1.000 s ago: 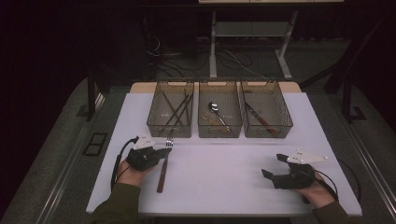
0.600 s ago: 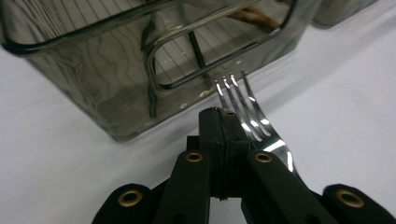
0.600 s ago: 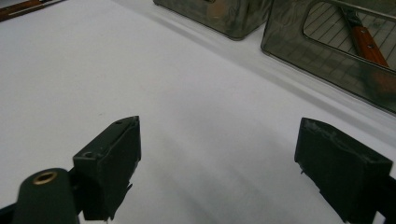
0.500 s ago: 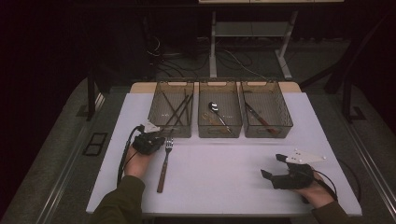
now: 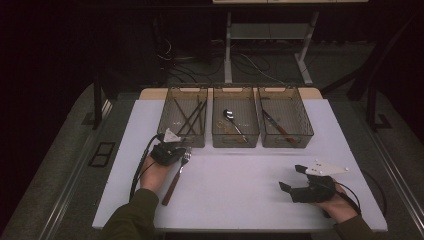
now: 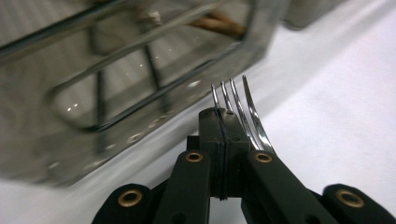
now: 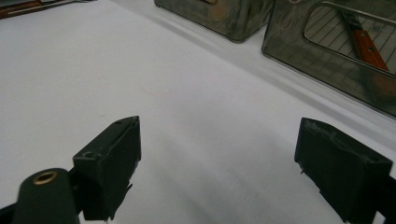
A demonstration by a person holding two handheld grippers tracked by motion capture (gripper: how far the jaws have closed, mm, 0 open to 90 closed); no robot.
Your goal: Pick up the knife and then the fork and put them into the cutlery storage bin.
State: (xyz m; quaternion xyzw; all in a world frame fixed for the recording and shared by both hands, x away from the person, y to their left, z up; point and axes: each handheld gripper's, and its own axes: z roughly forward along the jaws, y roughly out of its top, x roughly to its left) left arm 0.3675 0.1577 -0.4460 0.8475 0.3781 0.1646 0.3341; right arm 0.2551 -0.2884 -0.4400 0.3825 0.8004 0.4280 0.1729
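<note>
A fork [image 5: 176, 181] with a brown handle lies on the white table [image 5: 240, 200], its tines toward the left bin [image 5: 170, 134]. My left gripper [image 5: 176, 151] sits at the fork's head in front of that bin, with its jaws shut flat together. In the left gripper view the tines [image 6: 238, 105] curve up just past and right of my left gripper [image 6: 222, 116]; I cannot tell if they touch it. My right gripper [image 5: 292, 178] rests at the front right of the table. In the right gripper view my right gripper [image 7: 217, 135] stands open over bare table.
Three clear bins stand in a row at the back. The left bin holds dark sticks [image 5: 190, 116], the middle bin [image 5: 235, 141] a spoon [image 5: 228, 115], and the right bin [image 5: 305, 125] a wooden-handled knife [image 5: 276, 126]. The knife [image 7: 366, 44] also appears in the right gripper view.
My left gripper has moved away from me along the fork, from over its neck up to its tines beside the left bin. The fork and the right gripper have stayed put.
</note>
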